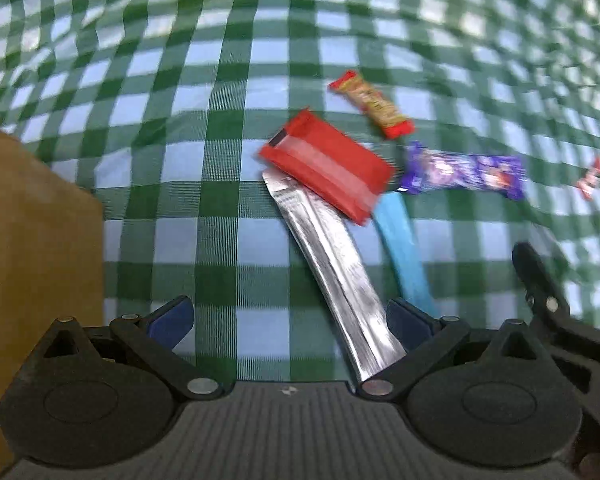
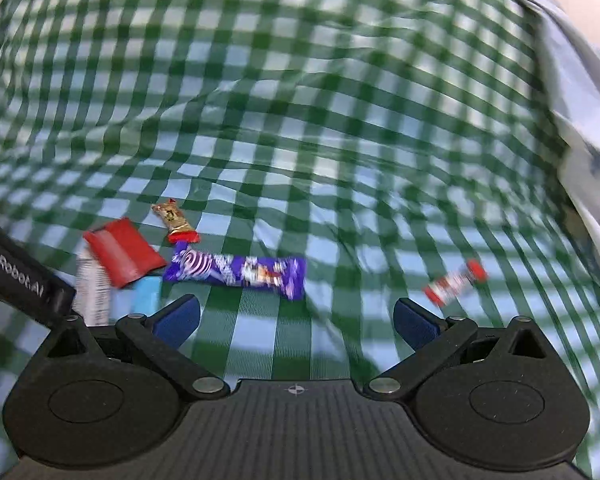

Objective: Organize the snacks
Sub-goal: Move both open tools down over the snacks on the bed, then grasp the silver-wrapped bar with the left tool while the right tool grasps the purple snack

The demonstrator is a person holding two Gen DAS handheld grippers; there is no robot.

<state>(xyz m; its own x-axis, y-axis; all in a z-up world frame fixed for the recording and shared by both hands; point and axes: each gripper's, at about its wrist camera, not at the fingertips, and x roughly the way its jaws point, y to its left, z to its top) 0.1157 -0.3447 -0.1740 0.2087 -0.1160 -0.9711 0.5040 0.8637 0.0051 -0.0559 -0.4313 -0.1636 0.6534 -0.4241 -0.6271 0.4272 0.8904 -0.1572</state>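
Observation:
Several snacks lie on a green checked cloth. A red packet rests on a long silver packet, with a light blue bar beside it. Beyond them lie a tan and red bar, a purple bar and a small red and white candy. My left gripper is open and empty, its right finger next to the silver packet. My right gripper is open and empty, just short of the purple bar.
A brown cardboard box stands at the left in the left wrist view. The other gripper's black body shows at the edge of each view. A pale patterned fabric lies along the right edge of the cloth.

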